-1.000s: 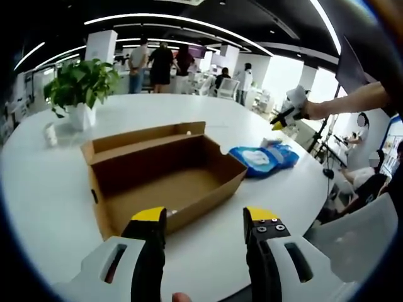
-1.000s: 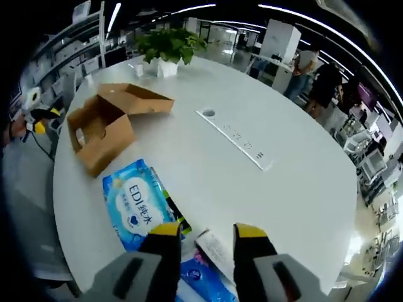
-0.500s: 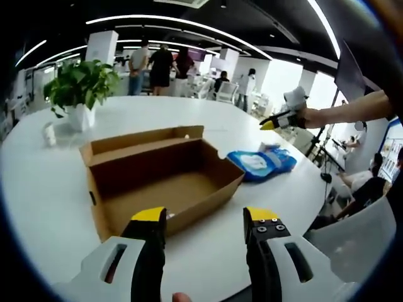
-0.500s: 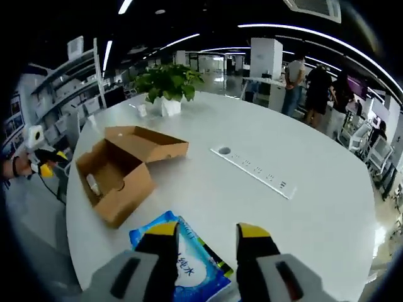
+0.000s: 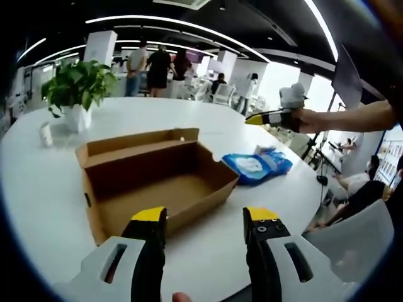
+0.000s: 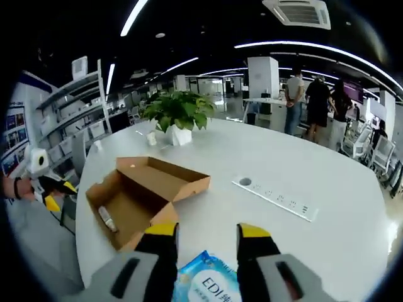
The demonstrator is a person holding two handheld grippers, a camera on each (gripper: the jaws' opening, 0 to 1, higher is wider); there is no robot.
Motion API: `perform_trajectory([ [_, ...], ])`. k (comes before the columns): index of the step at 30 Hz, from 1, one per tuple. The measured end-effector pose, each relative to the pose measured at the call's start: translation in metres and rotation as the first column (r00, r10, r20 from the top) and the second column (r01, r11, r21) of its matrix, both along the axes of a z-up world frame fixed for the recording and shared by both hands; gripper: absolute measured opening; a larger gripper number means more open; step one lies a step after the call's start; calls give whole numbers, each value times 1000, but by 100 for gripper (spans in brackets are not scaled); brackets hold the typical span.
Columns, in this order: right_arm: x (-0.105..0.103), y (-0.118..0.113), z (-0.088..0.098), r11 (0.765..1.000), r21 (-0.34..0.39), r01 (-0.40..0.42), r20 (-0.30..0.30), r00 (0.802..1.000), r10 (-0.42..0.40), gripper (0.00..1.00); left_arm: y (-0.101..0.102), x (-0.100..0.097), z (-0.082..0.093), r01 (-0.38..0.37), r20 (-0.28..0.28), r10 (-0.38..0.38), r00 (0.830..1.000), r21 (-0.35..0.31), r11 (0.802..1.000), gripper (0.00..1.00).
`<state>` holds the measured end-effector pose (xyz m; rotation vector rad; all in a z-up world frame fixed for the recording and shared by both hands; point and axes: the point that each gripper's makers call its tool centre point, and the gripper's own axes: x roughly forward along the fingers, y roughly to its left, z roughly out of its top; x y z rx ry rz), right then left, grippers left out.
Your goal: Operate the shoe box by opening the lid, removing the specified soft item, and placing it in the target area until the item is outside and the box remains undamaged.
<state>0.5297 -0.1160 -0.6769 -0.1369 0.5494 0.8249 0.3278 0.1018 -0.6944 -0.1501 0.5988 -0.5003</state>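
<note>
With both tongs [image 5: 204, 217] [image 6: 208, 231] wide and empty, brown shoe box [image 5: 151, 179] lid-open, blue soft pack [image 5: 255, 166] beside it.

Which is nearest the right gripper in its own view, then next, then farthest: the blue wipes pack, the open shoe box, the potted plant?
1. Blue wipes pack, right between the right gripper's jaws.
2. Open shoe box, just beyond, left of centre.
3. Potted plant, at the far table edge.

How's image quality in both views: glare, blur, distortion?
Left gripper view: the windows behind the right gripper blow out white, the shoe box is slightly soft, and the ceiling lights bend into arcs. Right gripper view: sharper, with even light on the table and the wipes pack label readable.
</note>
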Motion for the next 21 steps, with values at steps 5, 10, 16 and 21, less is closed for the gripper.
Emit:
perform_trajectory([
  [5,-10,10,7,1000,28,4,16,1000,-4,34,-2,-1,1,5,-2,-5,1000,-14,1000,50],
  [10,-23,16,9,1000,25,-2,28,1000,1,35,-6,0,2,21,4,-21,1000,-26,999,50],
  [16,-42,24,10,999,38,6,36,999,-8,37,-11,-1,3,31,5,-31,999,-43,999,50],
  [21,-62,28,5,999,41,15,31,999,-16,39,-6,3,5,8,8,-7,1000,-74,997,49],
])
